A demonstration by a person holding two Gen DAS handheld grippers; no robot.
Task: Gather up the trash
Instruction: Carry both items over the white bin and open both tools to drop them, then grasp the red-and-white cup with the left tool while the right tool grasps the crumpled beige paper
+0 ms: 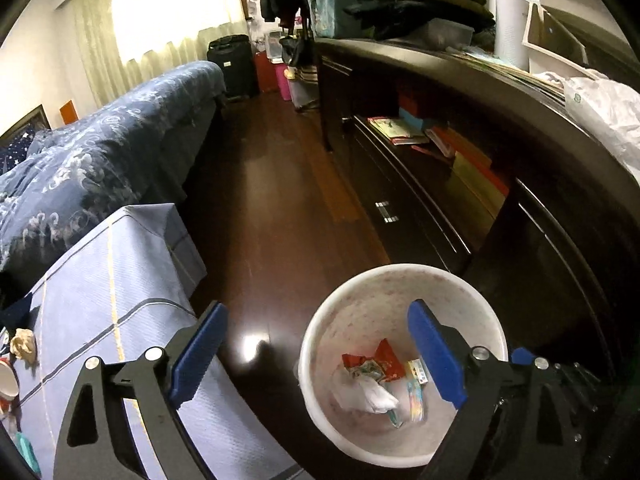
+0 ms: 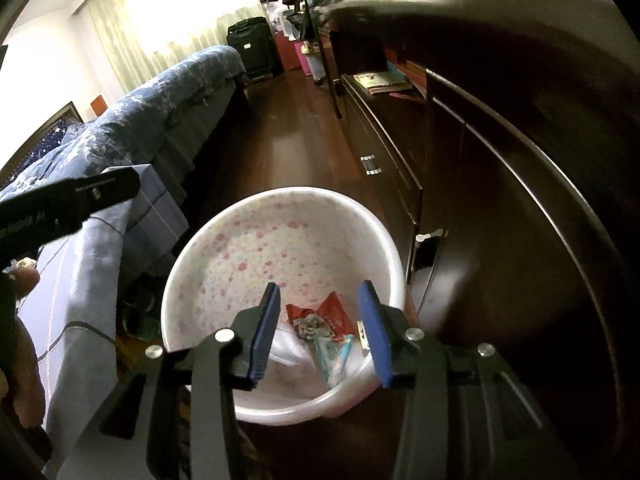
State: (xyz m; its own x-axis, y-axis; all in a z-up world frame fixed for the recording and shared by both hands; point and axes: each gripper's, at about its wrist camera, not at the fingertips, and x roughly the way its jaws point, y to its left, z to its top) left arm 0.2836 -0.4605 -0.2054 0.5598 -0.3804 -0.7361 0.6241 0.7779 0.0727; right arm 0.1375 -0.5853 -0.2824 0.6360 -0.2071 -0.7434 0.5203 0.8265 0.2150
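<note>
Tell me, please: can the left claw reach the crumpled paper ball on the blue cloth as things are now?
Probably yes. The left claw is open and holds nothing, and the crumpled paper ball lies uncovered on the blue cloth, off to its left. It must swing left from above the bin.

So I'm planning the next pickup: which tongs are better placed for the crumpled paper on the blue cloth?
Left. The left tongs are open beside the blue cloth holding the crumpled paper; the right tongs hover over the bin.
</note>
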